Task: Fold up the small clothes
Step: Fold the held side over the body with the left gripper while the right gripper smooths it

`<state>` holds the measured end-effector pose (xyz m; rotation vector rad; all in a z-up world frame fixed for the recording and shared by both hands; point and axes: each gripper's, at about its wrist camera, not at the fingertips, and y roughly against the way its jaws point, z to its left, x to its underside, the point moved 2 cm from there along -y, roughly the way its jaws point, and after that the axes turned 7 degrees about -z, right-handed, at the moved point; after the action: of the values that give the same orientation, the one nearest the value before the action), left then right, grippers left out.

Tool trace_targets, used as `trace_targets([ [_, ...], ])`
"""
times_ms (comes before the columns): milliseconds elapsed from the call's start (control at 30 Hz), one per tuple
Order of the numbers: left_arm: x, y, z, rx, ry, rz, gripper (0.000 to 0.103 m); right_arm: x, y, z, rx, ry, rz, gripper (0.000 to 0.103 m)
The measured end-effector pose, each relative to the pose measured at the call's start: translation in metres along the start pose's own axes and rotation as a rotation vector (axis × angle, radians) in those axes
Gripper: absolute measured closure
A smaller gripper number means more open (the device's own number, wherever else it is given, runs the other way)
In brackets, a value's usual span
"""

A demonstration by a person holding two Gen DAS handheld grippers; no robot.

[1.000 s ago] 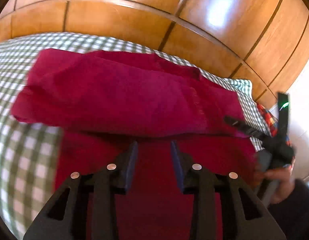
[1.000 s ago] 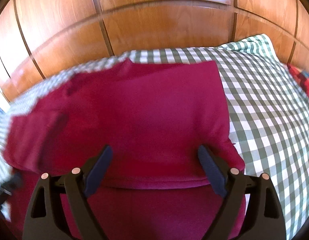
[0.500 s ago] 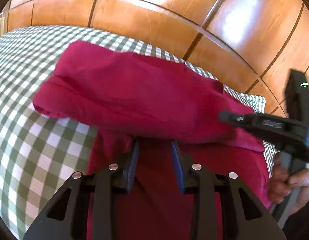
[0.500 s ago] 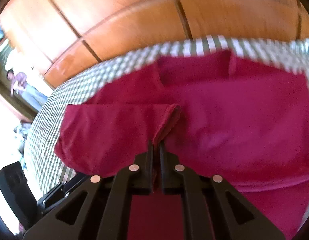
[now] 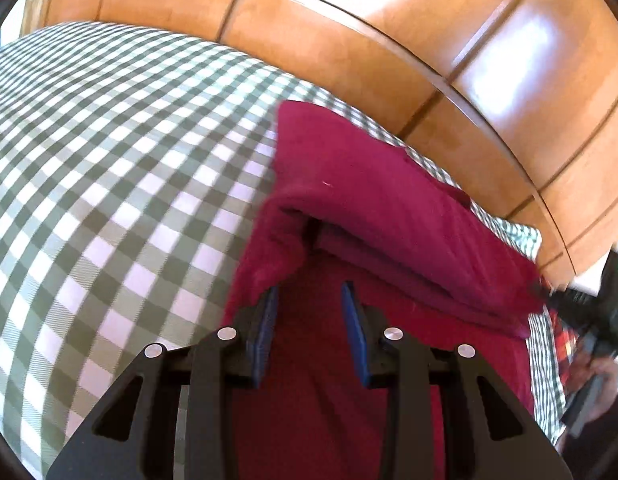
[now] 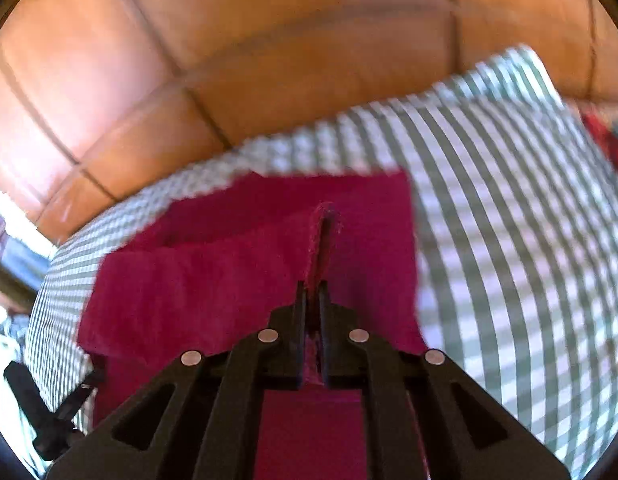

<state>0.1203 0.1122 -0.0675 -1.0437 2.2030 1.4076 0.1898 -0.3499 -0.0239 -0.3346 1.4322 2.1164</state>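
Observation:
A crimson garment lies folded over itself on a green-and-white checked bed cover. My left gripper hovers over its near part, the blue pads apart and dark red cloth showing in the gap. The garment's left edge brushes the left fingertip. My right gripper is shut on a raised fold of the garment, which stands up as a ridge ahead of the jaws. In the left wrist view the right gripper pinches the garment's right end, with a hand behind it.
Glossy wooden panelling rises right behind the bed. A red plaid cloth lies past the garment's right end, and the red plaid cloth also shows at the far right. Bare checked cover stretches right of the garment.
The right gripper went from wide open over the garment to shut on a fold and carried it sideways. The garment now looks narrower and doubled over. The left gripper drifted while keeping the same gap.

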Motion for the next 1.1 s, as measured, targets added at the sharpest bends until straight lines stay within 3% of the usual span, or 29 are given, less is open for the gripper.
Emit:
trace_targets([
  [133,0.0,0.001,0.004,0.0,0.009,0.013,0.07,0.006,-0.008,-0.013,-0.011,-0.036,0.012,0.098],
  [200,-0.002,0.007,0.0,0.006,0.0,0.01,0.07,0.007,-0.004,-0.012,-0.047,-0.057,0.006,0.088],
  [233,-0.003,0.012,-0.003,0.016,-0.013,0.0,0.07,0.008,-0.002,-0.014,-0.077,-0.075,0.007,0.068],
  [367,-0.013,0.018,-0.02,0.066,-0.059,-0.022,0.07,0.018,0.008,-0.017,-0.1,-0.087,0.015,0.062],
  [433,-0.019,0.008,-0.024,0.072,-0.061,-0.007,0.07,0.028,0.015,-0.019,-0.096,-0.083,0.014,0.065],
  [500,-0.024,-0.003,-0.019,0.017,-0.041,-0.015,0.07,0.033,0.014,-0.017,-0.067,-0.069,0.019,0.08],
  [533,-0.027,-0.005,-0.014,0.0,-0.017,-0.024,0.07,0.036,0.014,-0.017,-0.055,-0.063,0.022,0.094],
  [567,-0.03,-0.005,-0.007,-0.019,0.014,-0.039,0.07,0.037,0.02,-0.016,-0.052,-0.05,0.009,0.097],
  [633,-0.032,0.0,0.011,-0.019,0.09,-0.043,0.07,0.035,0.027,-0.009,-0.06,-0.034,-0.012,0.098],
  [733,-0.022,0.003,0.021,-0.101,0.081,-0.027,0.07,0.038,0.025,-0.011,0.002,-0.009,-0.006,0.098],
  [800,-0.013,0.008,0.029,-0.077,0.109,0.016,0.07,0.043,0.017,-0.013,0.017,0.003,-0.003,0.097],
  [900,-0.012,0.025,0.028,-0.069,0.076,-0.007,0.07,0.045,0.022,-0.013,0.014,0.002,-0.024,0.087],
  [967,-0.018,0.037,0.018,-0.067,0.028,-0.051,0.07,0.046,0.032,-0.009,0.022,0.009,-0.047,0.063],
  [1033,-0.027,0.048,0.004,-0.038,-0.014,-0.095,0.07,0.049,0.048,0.0,0.058,0.048,-0.095,0.054],
  [1100,-0.037,0.05,-0.012,-0.015,-0.058,-0.124,0.07,0.049,0.061,0.01,0.06,0.086,-0.135,0.053],
])
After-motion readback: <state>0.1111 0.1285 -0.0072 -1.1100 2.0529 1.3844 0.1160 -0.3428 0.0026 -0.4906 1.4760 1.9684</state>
